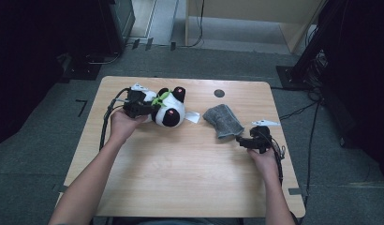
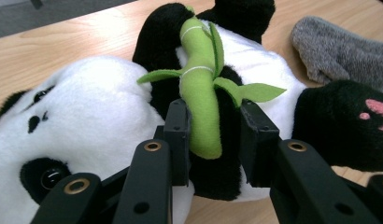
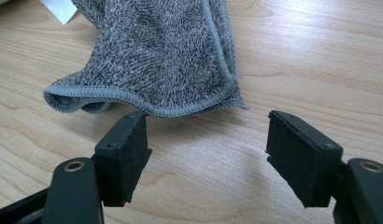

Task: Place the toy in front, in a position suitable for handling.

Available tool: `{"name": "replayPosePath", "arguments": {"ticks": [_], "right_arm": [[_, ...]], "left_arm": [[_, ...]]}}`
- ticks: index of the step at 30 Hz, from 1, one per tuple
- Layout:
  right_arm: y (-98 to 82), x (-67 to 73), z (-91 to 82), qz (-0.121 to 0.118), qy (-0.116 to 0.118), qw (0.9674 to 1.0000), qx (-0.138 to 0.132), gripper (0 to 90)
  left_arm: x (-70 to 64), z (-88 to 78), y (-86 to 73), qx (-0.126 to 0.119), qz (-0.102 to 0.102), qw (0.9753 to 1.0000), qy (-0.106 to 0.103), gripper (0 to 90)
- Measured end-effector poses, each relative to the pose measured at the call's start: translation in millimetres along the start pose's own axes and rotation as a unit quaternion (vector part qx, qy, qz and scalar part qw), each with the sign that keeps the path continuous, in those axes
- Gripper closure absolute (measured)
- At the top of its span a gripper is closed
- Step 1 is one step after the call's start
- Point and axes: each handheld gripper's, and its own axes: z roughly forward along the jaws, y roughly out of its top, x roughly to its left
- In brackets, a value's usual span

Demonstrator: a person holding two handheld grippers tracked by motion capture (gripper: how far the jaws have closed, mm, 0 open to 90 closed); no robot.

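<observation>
The right tongs (image 3: 206, 156) rest low on the wooden surface (image 1: 180, 164) at its right side, jaws wide with nothing between them, just short of the hem of a folded grey towel (image 3: 157, 56). Farther back on the left, the left tongs (image 2: 213, 135) are clamped on the green bamboo stalk (image 2: 201, 93) and the dark plush behind it on a panda toy (image 1: 169, 110), which lies on its side near the far left of the surface.

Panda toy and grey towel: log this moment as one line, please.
left gripper: shut on panda toy at its green bamboo | right gripper: open, just short of grey towel | table: both resting
</observation>
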Motion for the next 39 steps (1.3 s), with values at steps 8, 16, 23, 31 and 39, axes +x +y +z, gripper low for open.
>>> {"name": "replayPosePath", "arguments": {"ticks": [8, 16, 23, 31, 39], "right_arm": [[0.1, 1.8, 1.0, 0.000, 0.000, 1.0000, 0.004, 30.3], [0.2, 2.0, 1.0, -0.001, 0.001, 1.0000, 0.005, 30.6], [1.0, 1.1, 1.4, 0.000, 0.004, 1.0000, 0.002, 31.1], [4.5, 6.0, -5.3, 0.002, 0.017, 0.9998, -0.013, 31.6], [11.4, 16.1, -10.6, 0.004, 0.023, 0.9989, -0.040, 34.4]], "left_arm": [[-24.9, -24.9, -13.6, -0.015, -0.024, 0.9995, -0.015, 69.3], [-52.0, -37.3, -31.5, -0.013, -0.014, 0.9997, -0.015, 69.3], [-73.0, -49.4, -47.8, -0.022, -0.021, 0.9992, -0.027, 69.3], [-90.4, -44.9, -61.0, -0.012, -0.027, 0.9986, -0.045, 68.5], [-102.1, -39.6, -68.2, -0.024, -0.036, 0.9977, -0.052, 64.9]]}}
